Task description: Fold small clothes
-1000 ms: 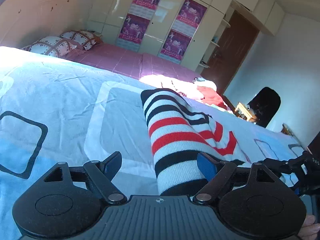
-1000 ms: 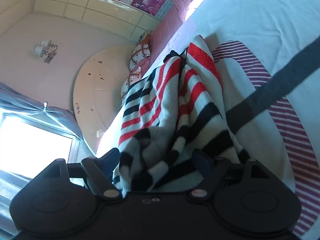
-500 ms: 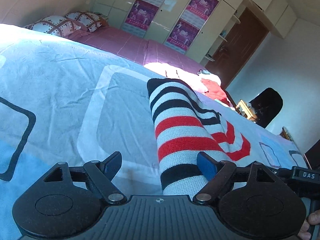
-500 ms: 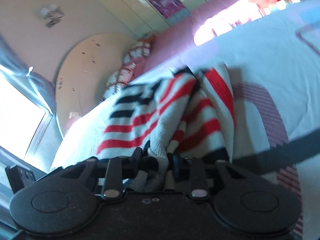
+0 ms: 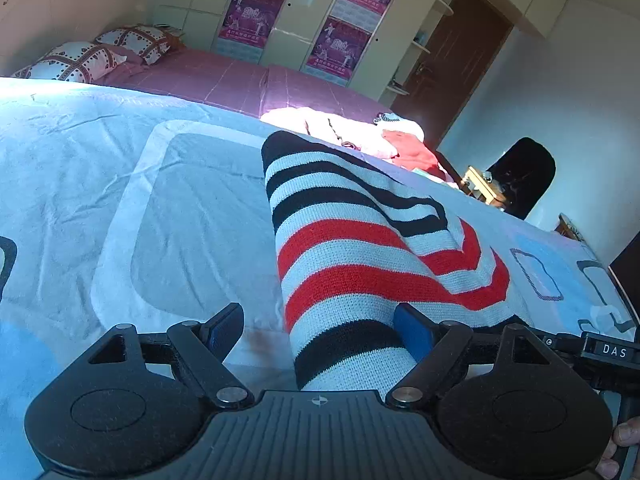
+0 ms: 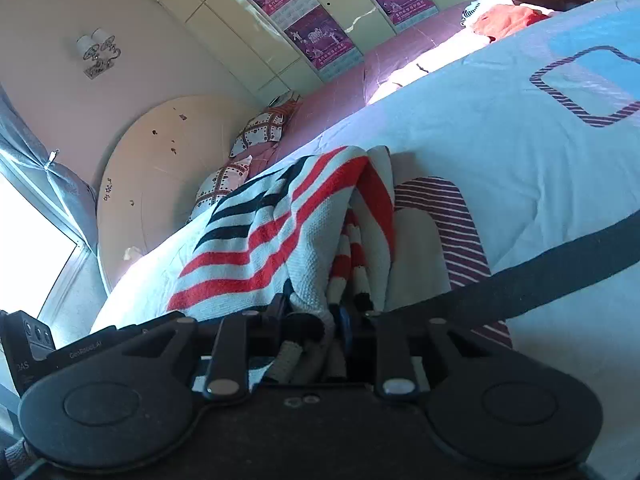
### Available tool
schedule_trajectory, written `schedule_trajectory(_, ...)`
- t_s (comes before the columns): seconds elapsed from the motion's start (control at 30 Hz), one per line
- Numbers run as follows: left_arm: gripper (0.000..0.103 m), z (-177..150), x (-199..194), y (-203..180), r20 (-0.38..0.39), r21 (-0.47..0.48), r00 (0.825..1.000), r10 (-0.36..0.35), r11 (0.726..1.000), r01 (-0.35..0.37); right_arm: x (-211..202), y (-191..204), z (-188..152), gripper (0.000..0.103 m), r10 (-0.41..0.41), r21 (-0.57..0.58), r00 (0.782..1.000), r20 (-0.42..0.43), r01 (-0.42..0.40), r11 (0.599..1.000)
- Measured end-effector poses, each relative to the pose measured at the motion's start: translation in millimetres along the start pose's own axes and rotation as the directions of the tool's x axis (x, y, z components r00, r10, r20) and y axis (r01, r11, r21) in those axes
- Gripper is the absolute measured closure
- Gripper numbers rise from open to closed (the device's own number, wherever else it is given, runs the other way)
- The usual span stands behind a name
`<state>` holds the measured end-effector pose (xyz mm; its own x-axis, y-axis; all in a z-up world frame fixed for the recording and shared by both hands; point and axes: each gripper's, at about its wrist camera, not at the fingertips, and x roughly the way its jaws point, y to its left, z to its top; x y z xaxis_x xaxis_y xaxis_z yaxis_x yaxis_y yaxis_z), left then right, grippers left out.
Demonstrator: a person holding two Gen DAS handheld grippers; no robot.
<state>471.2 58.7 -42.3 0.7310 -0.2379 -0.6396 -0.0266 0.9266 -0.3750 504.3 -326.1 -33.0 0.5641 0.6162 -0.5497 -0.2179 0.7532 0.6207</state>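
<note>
Knitted wool, in black, white and red stripes, makes up the small sweater (image 5: 360, 248) that lies in a long folded bundle on the bed (image 5: 120, 184), over the pale blue sheet with grey shapes. On the left side, the left tongs (image 5: 320, 326) stand wide, with the near end of the sweater lying between them; the right pad (image 5: 412, 336) is right beside the knit and the left pad is well clear of it, so nothing is squeezed yet. I think the sweater is light, soft and floppy, not slippery and not easy to break. It will sag and bunch up if only one corner is lifted, so a good place to take hold looks like the thick near edge, with both tongs at once. On the right side, the right tongs (image 6: 312, 320) have just been closing and now sit narrow, pinching a bunch of the sweater's edge (image 6: 312, 308). White letters on the right tool's side spell "DAS" (image 5: 614, 350). The purple posters (image 5: 244, 12) on the cupboard doors have writing too small to read.
</note>
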Motion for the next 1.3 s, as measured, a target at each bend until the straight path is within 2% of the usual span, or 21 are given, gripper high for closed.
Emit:
schedule_trajectory(0.13, 0.022, 6.0, -10.3, 2.7, 0.05, 0.003, 0.999, -0.007, 1.0, 0.006, -3.2, 2.3, 14.0, 0.06, 0.028, -0.009, 0.999, 0.037, -0.028, 1.0)
schedule_trajectory(0.23, 0.022, 9.6, -11.0, 12.4, 0.062, -0.037, 0.998, 0.006, 0.999, -0.004, 8.5, -12.6, 32.0, 0.06, 0.06, 0.051, 0.997, 0.048, -0.063, 0.997)
schedule_trajectory(0.37, 0.022, 10.7, -4.2, 19.6, 0.037, -0.062, 0.999, 0.015, 0.998, -0.012, 34.7, -18.9, 44.8, 0.06, 0.06, 0.056, 0.998, 0.016, -0.061, 0.997)
schedule_trajectory(0.5, 0.021, 10.1, 4.1, 19.8, 0.013, -0.066, 1.0, 0.014, 0.998, -0.013, 45.5, -10.0, 48.5, 0.066, 0.024, -0.033, 1.0, 0.009, -0.024, 0.999)
schedule_trajectory(0.6, 0.021, 7.8, 7.8, 18.8, 0.01, -0.075, 1.0, 0.01, 0.997, -0.009, 49.4, 5.8, 49.0, 0.064, -0.043, -0.132, 0.999, 0.002, 0.043, 0.99)
schedule_trajectory(0.7, 0.022, 6.0, 9.0, 19.1, 0.013, -0.094, 1.0, 0.007, 0.996, -0.005, 46.8, 19.5, 47.3, 0.088, -0.073, -0.233, 0.997, 0.039, 0.08, 0.969)
schedule_trajectory(0.73, 0.022, 5.9, 7.8, 17.7, 0.021, -0.091, 1.0, 0.009, 0.996, -0.007, 43.8, 24.2, 46.7, 0.092, -0.077, -0.264, 0.995, 0.057, 0.09, 0.96)
schedule_trajectory(0.8, 0.022, 5.9, 5.1, 10.5, 0.041, -0.059, 0.999, 0.008, 0.998, -0.005, 32.8, 34.1, 44.5, 0.092, -0.078, -0.322, 0.991, 0.113, 0.11, 0.94)
schedule_trajectory(0.87, 0.022, 5.9, 8.8, 2.4, 0.022, -0.023, 1.0, 0.013, 1.0, -0.012, 22.2, 39.1, 43.6, 0.093, -0.067, -0.351, 0.985, 0.161, 0.121, 0.929)
schedule_trajectory(1.07, 0.021, 7.8, 21.4, -3.0, -0.027, -0.031, 0.999, 0.021, 0.999, -0.022, 42.1, 6.6, 45.4, 0.092, -0.124, -0.244, 0.989, 0.083, 0.141, 0.959)
schedule_trajectory(1.17, 0.01, 7.2, 27.4, -6.5, -0.034, -0.01, 0.998, 0.052, 0.999, -0.052, 44.4, -4.2, 45.8, 0.089, -0.146, -0.193, 0.986, 0.08, 0.159, 0.968)
schedule_trajectory(1.23, 0.009, 6.9, 29.2, -6.7, -0.031, -0.01, 0.998, 0.052, 0.999, -0.052, 40.3, -2.5, 48.0, 0.076, -0.171, -0.161, 0.983, 0.073, 0.181, 0.97)
schedule_trajectory(1.27, 0.01, 8.1, 26.0, -7.5, -0.027, -0.006, 0.998, 0.055, 0.998, -0.056, 32.6, -0.7, 49.1, 0.074, -0.171, -0.147, 0.983, 0.074, 0.18, 0.973)
schedule_trajectory(1.3, 0.011, 8.9, 20.5, -7.9, -0.016, -0.005, 0.998, 0.055, 0.998, -0.055, 22.3, 0.8, 49.7, 0.067, -0.153, -0.132, 0.985, 0.076, 0.162, 0.978)
